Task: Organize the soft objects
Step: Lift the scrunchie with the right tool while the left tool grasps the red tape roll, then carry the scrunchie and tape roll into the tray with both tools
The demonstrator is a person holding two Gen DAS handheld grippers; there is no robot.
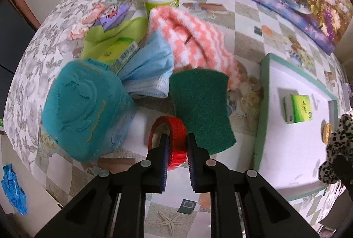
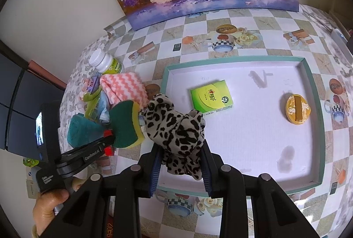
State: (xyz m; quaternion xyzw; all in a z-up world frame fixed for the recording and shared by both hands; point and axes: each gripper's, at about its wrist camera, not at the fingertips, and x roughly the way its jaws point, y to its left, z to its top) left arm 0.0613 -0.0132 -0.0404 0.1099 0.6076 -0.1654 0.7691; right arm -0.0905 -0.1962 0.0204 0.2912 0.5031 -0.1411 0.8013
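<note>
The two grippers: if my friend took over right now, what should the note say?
Left gripper: closing on the red tape roll standing on edge; its wall sits between the pads.
Right gripper: shut on the leopard-print cloth, held over the near-left corner of the tray.
Tray holds a green box and a yellow disc, nothing soft yet.
Left of the tray: green sponge, striped sock, blue mask, teal cloth.
Left to do: sort all the soft things.

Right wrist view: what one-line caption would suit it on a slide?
Right gripper shut on a leopard-print cloth at the near edge of a white tray holding a green box.
</note>
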